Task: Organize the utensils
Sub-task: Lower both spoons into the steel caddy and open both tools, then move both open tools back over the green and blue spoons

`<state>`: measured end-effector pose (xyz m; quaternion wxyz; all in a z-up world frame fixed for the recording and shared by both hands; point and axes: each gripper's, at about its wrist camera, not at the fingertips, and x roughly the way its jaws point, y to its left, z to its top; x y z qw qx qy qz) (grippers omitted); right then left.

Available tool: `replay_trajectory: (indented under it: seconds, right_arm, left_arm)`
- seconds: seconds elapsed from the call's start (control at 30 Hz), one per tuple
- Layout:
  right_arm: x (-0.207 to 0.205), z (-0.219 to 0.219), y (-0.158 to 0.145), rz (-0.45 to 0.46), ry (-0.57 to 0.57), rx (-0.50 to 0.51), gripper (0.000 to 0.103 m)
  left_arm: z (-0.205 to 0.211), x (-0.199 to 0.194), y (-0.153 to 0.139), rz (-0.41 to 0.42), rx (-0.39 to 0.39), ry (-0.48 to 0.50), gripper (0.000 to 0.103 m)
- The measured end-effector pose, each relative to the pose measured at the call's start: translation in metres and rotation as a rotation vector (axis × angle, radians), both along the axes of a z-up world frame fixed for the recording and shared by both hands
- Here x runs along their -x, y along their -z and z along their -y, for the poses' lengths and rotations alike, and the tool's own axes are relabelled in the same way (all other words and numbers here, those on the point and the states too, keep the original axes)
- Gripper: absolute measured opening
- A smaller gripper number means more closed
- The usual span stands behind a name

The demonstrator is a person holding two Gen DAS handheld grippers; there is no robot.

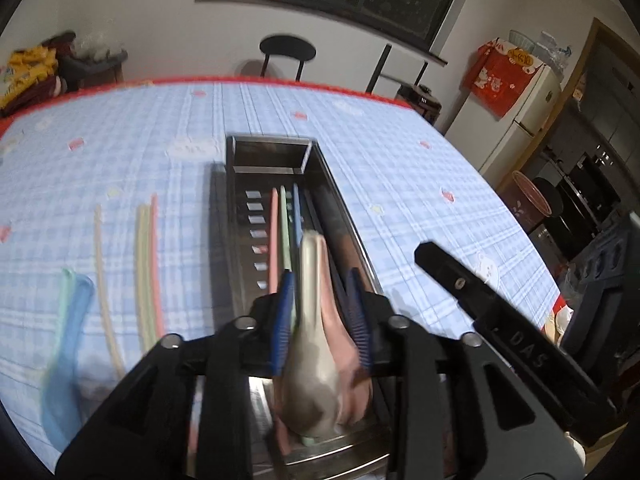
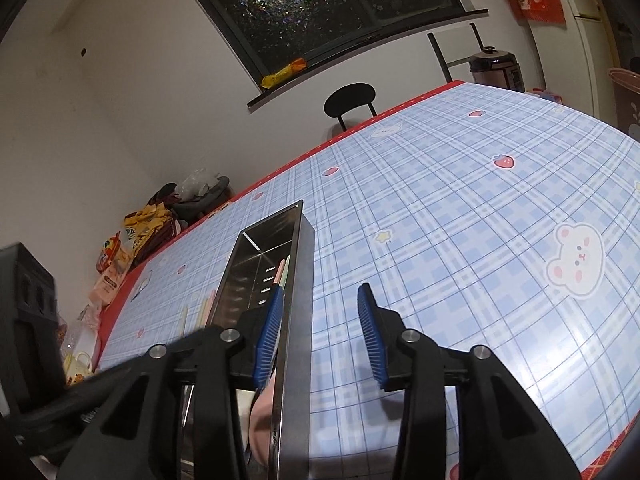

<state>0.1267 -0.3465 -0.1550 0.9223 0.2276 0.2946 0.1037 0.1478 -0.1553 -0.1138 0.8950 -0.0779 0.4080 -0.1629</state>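
Between the blue pads of the left gripper (image 1: 322, 316) a beige spoon (image 1: 312, 360) is seen, lying on a pink spoon (image 1: 346, 344) inside the steel utensil tray (image 1: 340, 204). The pads stand a little apart; whether they press on the beige spoon cannot be told, though it looks released or close to it. The right gripper (image 2: 320, 336) is partly spread and straddles the right wall of the tray, one pad inside and one outside over the tablecloth (image 2: 460, 220); nothing is gripped by it.

Further into the tray, pink, green and blue chopsticks (image 1: 284, 224) are already laid lengthwise beside a row of slots in its floor. At the tray's far end a small divided compartment (image 1: 270, 156) is empty.

Left of the tray, on the cloth, more work remains: a bundle of cream, green and pink chopsticks (image 1: 146, 264) lies near it, a single cream one (image 1: 105, 280) further out, and beyond those a blue spoon (image 1: 66, 352) with a pale green one just beside it.

Roughly half of the task is judged done, with these left-hand pieces still to be gathered into the tray.
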Motion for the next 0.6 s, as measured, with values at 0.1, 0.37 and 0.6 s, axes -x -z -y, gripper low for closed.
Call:
replay_trajectory:
  seconds: [0.1, 0.37, 0.6]
  right_arm:
    - [0.002, -0.002, -0.001, 0.006, 0.0, 0.011, 0.047]
    - [0.014, -0.014, -0.012, 0.04, -0.018, 0.073, 0.086]
    - [0.023, -0.031, -0.019, 0.051, -0.03, 0.118, 0.097]
  left_arm:
    - [-0.008, 0.004, -0.014, 0.038, -0.011, -0.004, 0.045]
    - [-0.05, 0.026, -0.044, 0.163, -0.103, -0.048, 0.095]
    - [-0.091, 0.04, -0.051, 0.227, -0.22, -0.089, 0.097]
